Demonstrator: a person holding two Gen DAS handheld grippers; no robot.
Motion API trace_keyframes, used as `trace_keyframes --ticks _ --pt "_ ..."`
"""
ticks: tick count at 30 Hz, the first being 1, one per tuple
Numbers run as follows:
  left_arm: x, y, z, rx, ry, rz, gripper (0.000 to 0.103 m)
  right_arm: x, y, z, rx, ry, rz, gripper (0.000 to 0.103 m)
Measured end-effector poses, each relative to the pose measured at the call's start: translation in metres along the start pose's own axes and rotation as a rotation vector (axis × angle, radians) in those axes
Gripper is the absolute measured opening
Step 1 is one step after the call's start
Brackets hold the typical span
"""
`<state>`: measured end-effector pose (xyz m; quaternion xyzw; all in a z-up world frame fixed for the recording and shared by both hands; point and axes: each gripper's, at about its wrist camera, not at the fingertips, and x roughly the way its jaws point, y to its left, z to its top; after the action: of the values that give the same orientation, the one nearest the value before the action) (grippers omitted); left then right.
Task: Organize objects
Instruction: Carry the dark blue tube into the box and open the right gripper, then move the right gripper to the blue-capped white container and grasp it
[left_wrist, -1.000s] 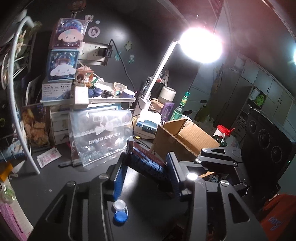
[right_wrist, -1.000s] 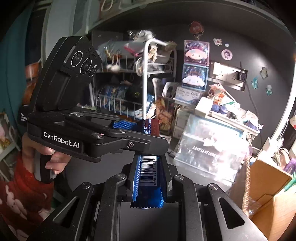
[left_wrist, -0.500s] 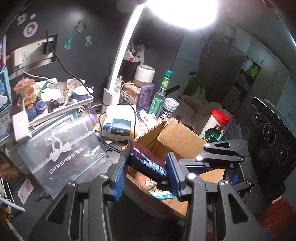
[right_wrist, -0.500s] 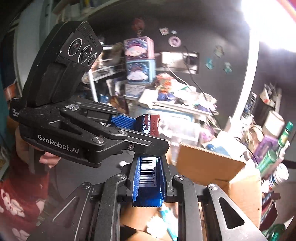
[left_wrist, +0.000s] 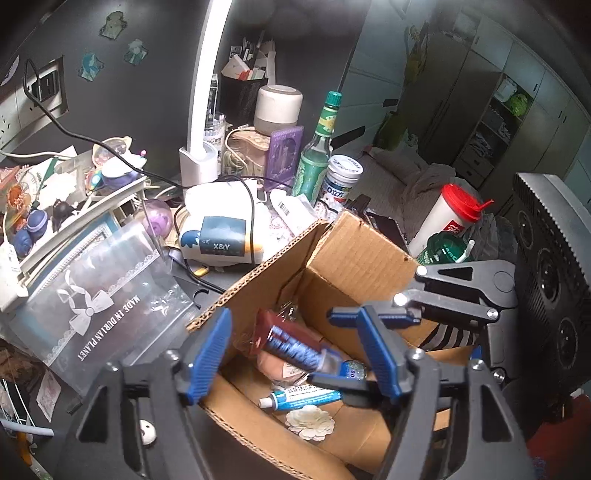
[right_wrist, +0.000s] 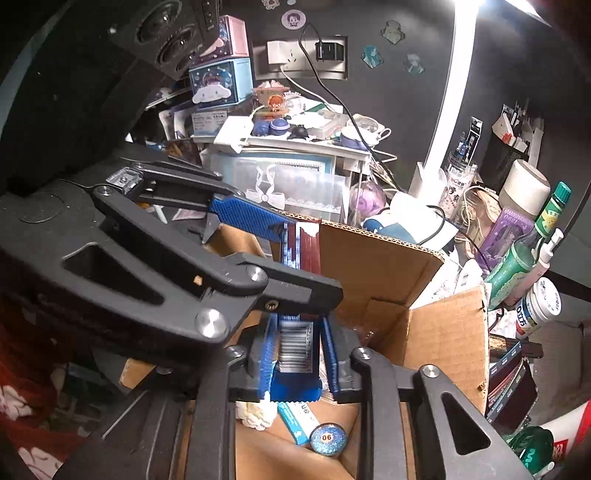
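packet (right_wrist: 297, 343) lower end hid btwn jaws | box (left_wrist: 354, 258) near rim cut off | packet print blurred

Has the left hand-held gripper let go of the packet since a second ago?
Yes. The left hand-held gripper now gapes wide over the box; only the right hand-held gripper clamps the packet.

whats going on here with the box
A person with a gripper in each hand is tidying things into an open cardboard box. The right gripper is shut on a blue and maroon packet, holding it over the box. The left gripper is open, its fingers either side of the packet. A tube and a white flower already lie inside.
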<state>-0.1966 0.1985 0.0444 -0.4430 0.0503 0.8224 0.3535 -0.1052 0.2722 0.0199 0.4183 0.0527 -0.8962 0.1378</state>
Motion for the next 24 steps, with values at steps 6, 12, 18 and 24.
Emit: trace_keyframes --ticks 6,12,18,24 --pt "-0.027 0.003 -0.004 0.004 -0.057 0.026 0.088 -0.014 0.006 0.001 -0.020 -0.043 -0.024 0.046" --pt "-0.071 0.018 -0.027 -0.021 -0.141 0.069 0.088 -0.023 0.027 0.005 -0.054 -0.083 -0.020 0.046" --pt "-0.127 0.046 -0.079 -0.070 -0.250 0.198 0.092 -0.037 0.087 0.010 -0.185 -0.187 0.045 0.046" --pt "-0.159 0.079 -0.153 -0.175 -0.322 0.313 0.092 -0.012 0.158 0.003 -0.284 -0.139 0.227 0.046"
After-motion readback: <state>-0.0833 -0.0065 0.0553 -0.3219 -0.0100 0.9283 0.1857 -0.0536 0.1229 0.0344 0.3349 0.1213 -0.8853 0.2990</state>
